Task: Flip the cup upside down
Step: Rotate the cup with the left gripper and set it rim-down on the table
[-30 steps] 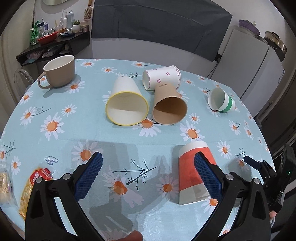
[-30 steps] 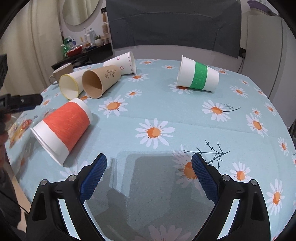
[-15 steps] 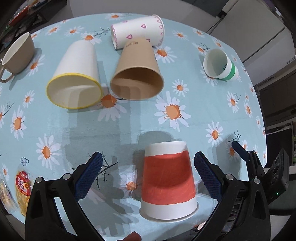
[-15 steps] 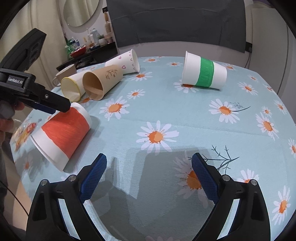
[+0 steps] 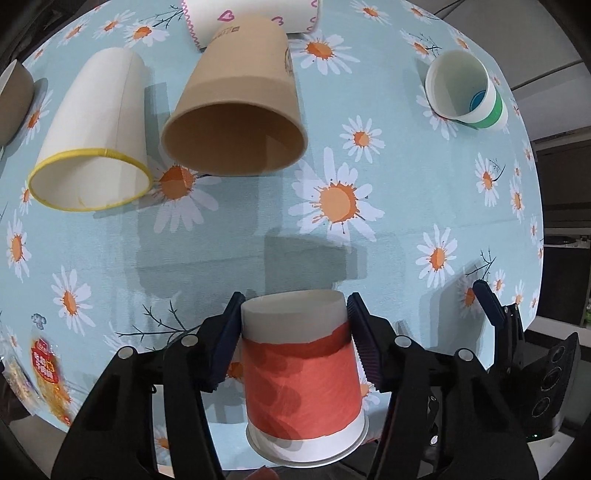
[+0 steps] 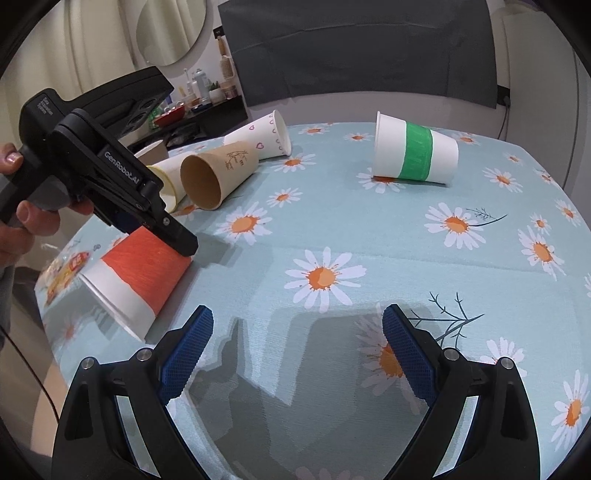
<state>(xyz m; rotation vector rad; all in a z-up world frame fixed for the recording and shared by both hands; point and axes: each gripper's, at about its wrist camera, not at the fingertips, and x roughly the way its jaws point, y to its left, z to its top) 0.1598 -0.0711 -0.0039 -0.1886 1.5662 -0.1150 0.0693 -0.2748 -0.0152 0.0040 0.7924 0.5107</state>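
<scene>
A red and white paper cup (image 5: 301,373) lies on its side near the table's front edge, base pointing away from me. My left gripper (image 5: 295,325) has its blue pads pressed on both sides of the cup near its base. The cup also shows in the right wrist view (image 6: 140,273) with the left gripper (image 6: 162,225) over it. My right gripper (image 6: 295,350) is open and empty above the tablecloth, to the right of the cup.
A brown cup (image 5: 240,110), a yellow-rimmed white cup (image 5: 96,136) and a heart-print cup (image 5: 255,18) lie on their sides further back. A green-banded cup (image 5: 465,92) lies at the right. A snack packet (image 5: 48,376) sits at the left edge.
My left gripper moved forward and down over the red cup and closed its fingers on it. The right gripper hardly moved.
</scene>
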